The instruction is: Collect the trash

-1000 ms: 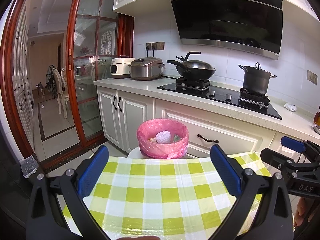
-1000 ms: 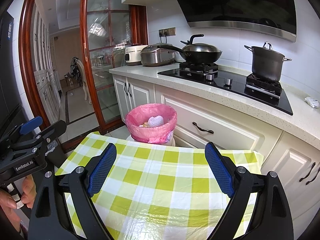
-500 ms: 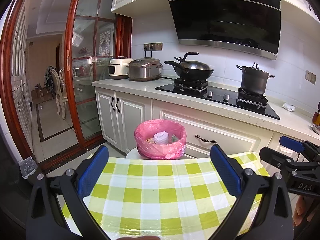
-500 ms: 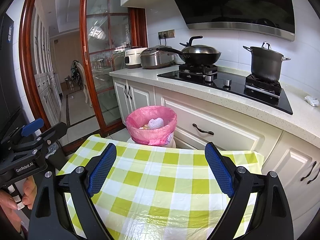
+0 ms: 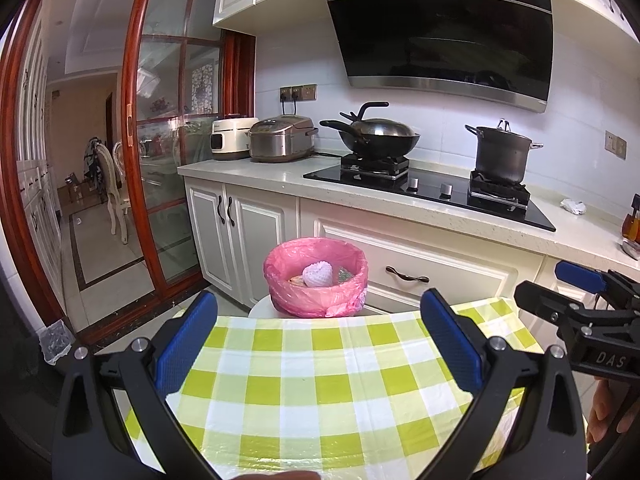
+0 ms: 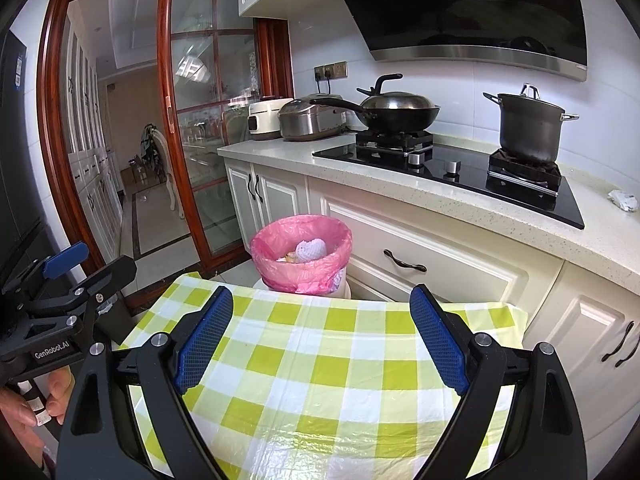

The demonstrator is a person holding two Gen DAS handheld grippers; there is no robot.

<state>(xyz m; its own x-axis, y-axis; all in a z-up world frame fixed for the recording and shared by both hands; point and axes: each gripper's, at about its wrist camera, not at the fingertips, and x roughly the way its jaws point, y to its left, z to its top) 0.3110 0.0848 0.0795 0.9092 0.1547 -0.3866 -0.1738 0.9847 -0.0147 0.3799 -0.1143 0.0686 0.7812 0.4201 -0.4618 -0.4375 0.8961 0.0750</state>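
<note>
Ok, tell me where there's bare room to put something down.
The checked tablecloth is bare in view, from the grippers to its far edge by the pink-lined bin. The counter is free between rice cooker and hob. The hob is crowded: wok, pot.

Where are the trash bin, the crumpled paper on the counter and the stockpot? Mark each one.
trash bin (image 5: 316, 300), left wrist view, on the pink liner's front wall.
crumpled paper (image 6: 623, 201), right wrist view, on its white middle.
stockpot (image 6: 530, 128), right wrist view, on its dark side wall.
</note>
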